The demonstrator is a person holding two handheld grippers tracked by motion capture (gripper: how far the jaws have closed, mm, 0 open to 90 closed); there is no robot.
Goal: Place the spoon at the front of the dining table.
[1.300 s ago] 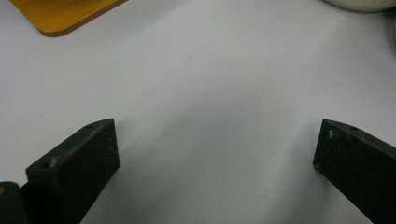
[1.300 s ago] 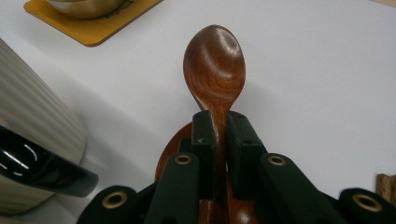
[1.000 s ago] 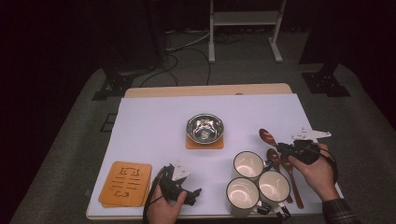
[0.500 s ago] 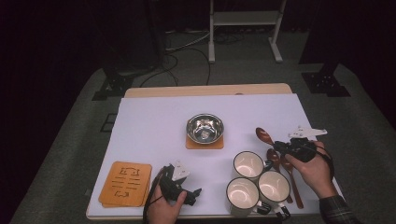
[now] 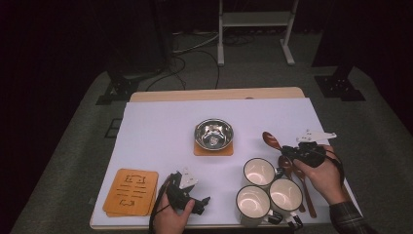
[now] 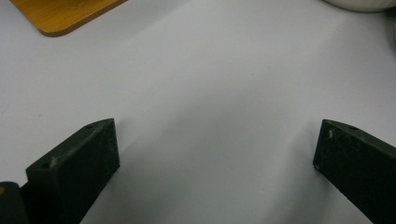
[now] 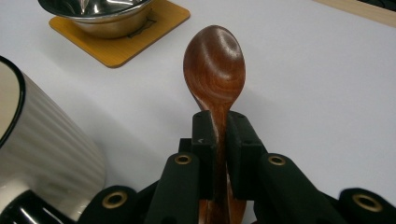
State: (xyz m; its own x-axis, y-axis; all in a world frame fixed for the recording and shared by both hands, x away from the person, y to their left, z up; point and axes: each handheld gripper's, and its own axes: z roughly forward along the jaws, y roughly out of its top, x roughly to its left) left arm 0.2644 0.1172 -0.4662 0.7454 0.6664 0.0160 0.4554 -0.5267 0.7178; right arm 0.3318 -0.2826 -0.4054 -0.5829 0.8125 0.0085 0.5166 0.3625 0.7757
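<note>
Just right of the three white mugs (image 5: 265,187), the right claw (image 5: 287,151) is clenched on a dark wooden spoon (image 7: 215,70), and the right gripper view makes the grip plain: both pads pinch the neck right below the bowl, with the bowl sticking out ahead over the white bench (image 5: 156,141). From the high view the spoon's bowl points away from the mugs toward the far side, lifted clear of the two other spoons (image 5: 301,183) that lie on the cover beside the mugs. Beyond the mugs sits the steel bowl (image 5: 214,134) on its wooden coaster (image 5: 213,148), and that looks the likeliest target, though a mug could be it just as well. The left claw (image 5: 202,202) rests low on the near edge, left of the mugs, jaws spread wide with nothing but bare cover between them, next to the stacked coasters (image 5: 130,191). Now, to do this step well: the hold is very near the bowl end, so the long handle hangs behind and may swing; I'd keep the wrist steady and carry the spoon high enough to pass over the nearest mug's rim. Tip it gently on arrival, set it down before releasing, and keep the trailing handle from clipping the mugs.
</note>
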